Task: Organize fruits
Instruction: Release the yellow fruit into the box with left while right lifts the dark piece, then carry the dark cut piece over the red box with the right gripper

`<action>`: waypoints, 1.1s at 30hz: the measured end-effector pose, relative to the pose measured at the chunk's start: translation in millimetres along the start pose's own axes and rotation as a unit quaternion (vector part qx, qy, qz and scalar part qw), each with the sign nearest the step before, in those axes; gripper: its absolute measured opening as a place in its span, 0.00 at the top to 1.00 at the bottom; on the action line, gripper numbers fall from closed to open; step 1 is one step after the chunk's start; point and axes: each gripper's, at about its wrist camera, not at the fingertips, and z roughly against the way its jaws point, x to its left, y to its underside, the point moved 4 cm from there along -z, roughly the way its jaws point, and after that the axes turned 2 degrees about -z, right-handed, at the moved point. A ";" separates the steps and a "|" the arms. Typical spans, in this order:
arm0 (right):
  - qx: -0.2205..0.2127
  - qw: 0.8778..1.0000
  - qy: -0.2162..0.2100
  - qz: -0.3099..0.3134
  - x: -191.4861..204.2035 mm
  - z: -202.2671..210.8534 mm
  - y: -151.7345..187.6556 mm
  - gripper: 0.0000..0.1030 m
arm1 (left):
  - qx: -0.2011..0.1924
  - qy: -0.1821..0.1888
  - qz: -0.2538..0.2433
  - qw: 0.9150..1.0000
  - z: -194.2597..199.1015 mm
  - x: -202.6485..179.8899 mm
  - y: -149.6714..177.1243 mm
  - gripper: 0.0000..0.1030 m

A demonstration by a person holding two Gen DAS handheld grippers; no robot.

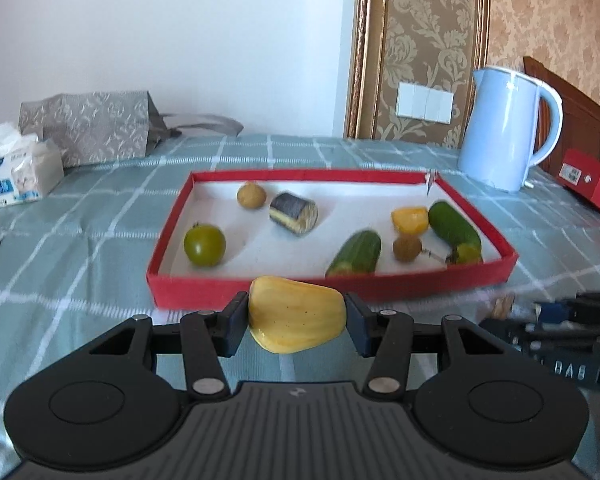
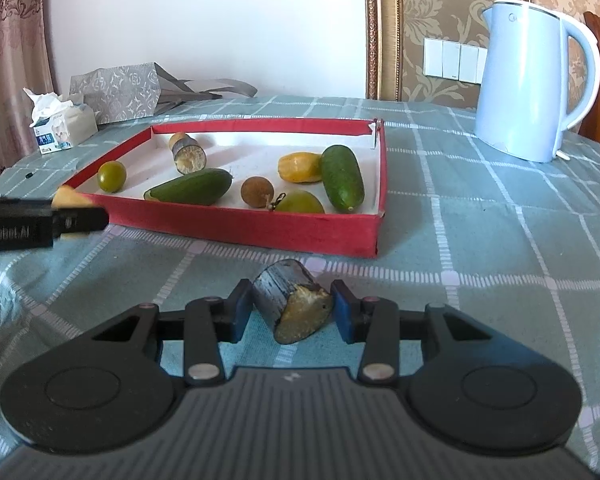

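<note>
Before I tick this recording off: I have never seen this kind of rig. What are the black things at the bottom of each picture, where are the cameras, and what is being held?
There is no robot here: a person carries a two-finger gripper in each hand, with a fisheye camera on each looking forward along the fingers.

The left wrist view shows the left gripper shut on a yellow fruit piece. The right wrist view shows the right gripper shut on a dark-skinned cane piece.

Both look across a checked tablecloth at a red tray. In it lie two cucumbers, a green tomato, another cane piece, yellow fruit and small brown fruits. Behind stand a pale blue kettle, a tissue pack and a paper bag.
</note>
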 end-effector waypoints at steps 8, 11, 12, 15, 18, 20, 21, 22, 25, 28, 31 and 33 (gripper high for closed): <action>0.001 1.000 0.002 0.004 0.5 -0.3 -0.1 0.61 | -0.018 -0.006 0.007 1.000 -13.2 4.7 -30.7 0.51; 0.002 1.000 0.002 0.004 0.4 -0.2 0.0 0.61 | -0.011 -0.012 0.009 1.000 -30.0 8.5 -39.3 0.51; 0.002 1.000 0.002 0.006 0.9 -0.2 0.1 0.61 | -0.007 -0.015 0.011 1.000 -35.8 10.0 -41.1 0.51; 0.002 1.000 0.002 0.005 1.1 -0.2 0.0 0.61 | 0.006 -0.024 0.012 1.000 -54.0 13.4 -45.0 0.51; 0.002 1.000 0.003 0.006 0.9 -0.6 0.1 0.61 | 0.016 -0.026 0.012 0.999 -68.8 15.6 -47.6 0.51; 0.003 1.000 0.003 0.008 0.9 -0.7 0.1 0.61 | 0.023 -0.026 0.014 0.999 -77.4 17.2 -47.4 0.51; 0.003 1.000 0.003 0.007 0.7 -0.7 0.1 0.61 | 0.026 -0.029 0.012 0.999 -81.6 17.7 -46.9 0.51; 0.003 1.000 0.003 0.007 0.7 -0.6 0.2 0.61 | 0.028 -0.031 0.011 0.999 -84.8 18.0 -46.2 0.51; 0.003 1.000 0.004 0.009 1.8 -1.2 0.2 0.61 | 0.030 -0.039 0.004 0.999 -90.3 18.3 -43.5 0.50; 0.003 1.000 0.004 0.008 2.1 -1.2 0.3 0.61 | 0.012 -0.049 -0.001 0.999 -86.3 19.2 -43.4 0.30; 0.003 1.000 0.004 0.009 1.7 -1.0 0.2 0.61 | -0.012 -0.056 0.000 0.998 -79.4 19.9 -46.7 0.20; 0.003 1.000 0.004 0.008 1.6 -1.0 0.2 0.61 | -0.016 -0.063 -0.001 0.998 -77.4 20.3 -47.5 0.18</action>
